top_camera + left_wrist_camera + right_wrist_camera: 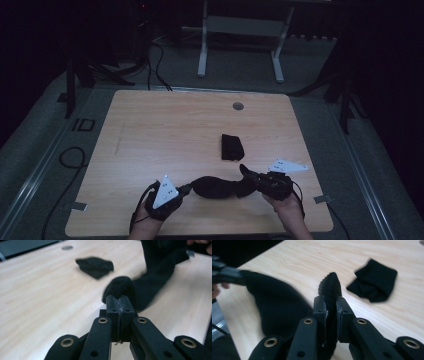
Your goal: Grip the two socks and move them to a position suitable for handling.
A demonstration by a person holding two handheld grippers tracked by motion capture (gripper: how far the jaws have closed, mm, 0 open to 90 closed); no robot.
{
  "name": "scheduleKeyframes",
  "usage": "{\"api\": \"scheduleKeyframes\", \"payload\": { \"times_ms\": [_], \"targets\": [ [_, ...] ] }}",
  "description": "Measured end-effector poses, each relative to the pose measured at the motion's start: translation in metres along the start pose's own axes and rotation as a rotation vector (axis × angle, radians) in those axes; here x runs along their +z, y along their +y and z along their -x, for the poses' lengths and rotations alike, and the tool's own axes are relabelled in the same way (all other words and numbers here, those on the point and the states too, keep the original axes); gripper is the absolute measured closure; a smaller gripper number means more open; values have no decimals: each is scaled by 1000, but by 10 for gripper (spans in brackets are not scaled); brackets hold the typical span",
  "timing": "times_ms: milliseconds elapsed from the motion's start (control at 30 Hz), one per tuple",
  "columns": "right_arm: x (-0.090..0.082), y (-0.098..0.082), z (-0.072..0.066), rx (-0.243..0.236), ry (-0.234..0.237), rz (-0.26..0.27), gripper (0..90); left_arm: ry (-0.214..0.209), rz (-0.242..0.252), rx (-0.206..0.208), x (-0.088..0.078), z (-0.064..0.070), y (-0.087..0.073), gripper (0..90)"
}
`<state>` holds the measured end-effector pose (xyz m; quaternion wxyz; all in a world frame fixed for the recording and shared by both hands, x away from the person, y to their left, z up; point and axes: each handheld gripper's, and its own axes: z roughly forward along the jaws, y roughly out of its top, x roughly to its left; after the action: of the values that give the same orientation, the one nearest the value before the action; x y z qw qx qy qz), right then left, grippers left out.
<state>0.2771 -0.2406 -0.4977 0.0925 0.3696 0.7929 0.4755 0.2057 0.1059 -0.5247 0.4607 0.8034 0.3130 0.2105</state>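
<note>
The table (150, 130) serves as the landmark here. Over its near left part the left gripper (186, 189) has its jaws clenched on one end of a black sock (217, 186). In the left gripper view (119, 305) the two pads meet almost flush, with only thin threads of fabric caught between them and a rounded bunch of the sock (119, 287) bulging just past the tips. That thin pinch at the very end looks chosen so the sock can be drawn out lengthwise.

Over the table's near middle the sock sags in a shallow curve between the two grippers, apparently just off the wood or brushing it; which of the two cannot be told. Holding it by both ends probably serves to straighten it for folding or laying flat.

Beyond it, toward the table's centre, a second dark piece, a folded sock (232, 146), lies flat and well apart from both grippers. It seems to be a finished one set aside.

Over the table's near right part the right gripper (248, 176) grasps the sock's other end. In the right gripper view (331, 306) a thick ribbed fold (330, 287) is pressed between the pads and sticks up above them, so these jaws stand slightly wider.
</note>
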Motion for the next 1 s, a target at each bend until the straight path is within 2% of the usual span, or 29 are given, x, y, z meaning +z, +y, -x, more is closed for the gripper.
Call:
{"api": "scheduleKeyframes", "payload": {
  "times_ms": [67,200,267,300,367,433,500,600,633,667,733,833,967,1000],
  "targets": [
    [3,-9,6,23,-7,-25,805,3,-38,17,4,5,-9,894],
    [6,-26,16,45,-26,-71,796,-8,-119,-6,16,5,-22,894],
    [5,-32,21,54,-37,-87,787,-35,-138,-12,19,2,-26,893],
    [4,-34,24,62,-44,-90,775,-24,-145,-7,20,1,-27,892],
    [1,-38,30,76,-50,-98,718,-32,-157,-8,21,0,-28,891],
    [-1,-42,35,95,-64,-105,671,-11,-152,-1,20,-1,-28,892],
    [-4,-45,40,110,-65,-112,632,-17,-153,-9,20,-2,-28,891],
    [-9,-47,46,119,-94,-126,589,-22,-175,-22,18,-6,-29,883],
    [-11,-48,47,122,-105,-128,575,-5,-183,-27,18,-8,-30,871],
    [-12,-49,49,126,-120,-131,567,-2,-186,-37,17,-10,-31,813],
    [-15,-49,52,135,-122,-132,541,1,-192,-45,15,-15,-32,629],
    [-19,-45,54,129,-143,-134,526,6,-183,-55,8,-22,-32,541],
    [-21,-35,52,90,-141,-125,525,5,-130,-62,-2,-27,-26,539],
    [-20,-32,51,85,-132,-121,563,-4,-116,-70,-1,-28,-23,555]
  ]
}}
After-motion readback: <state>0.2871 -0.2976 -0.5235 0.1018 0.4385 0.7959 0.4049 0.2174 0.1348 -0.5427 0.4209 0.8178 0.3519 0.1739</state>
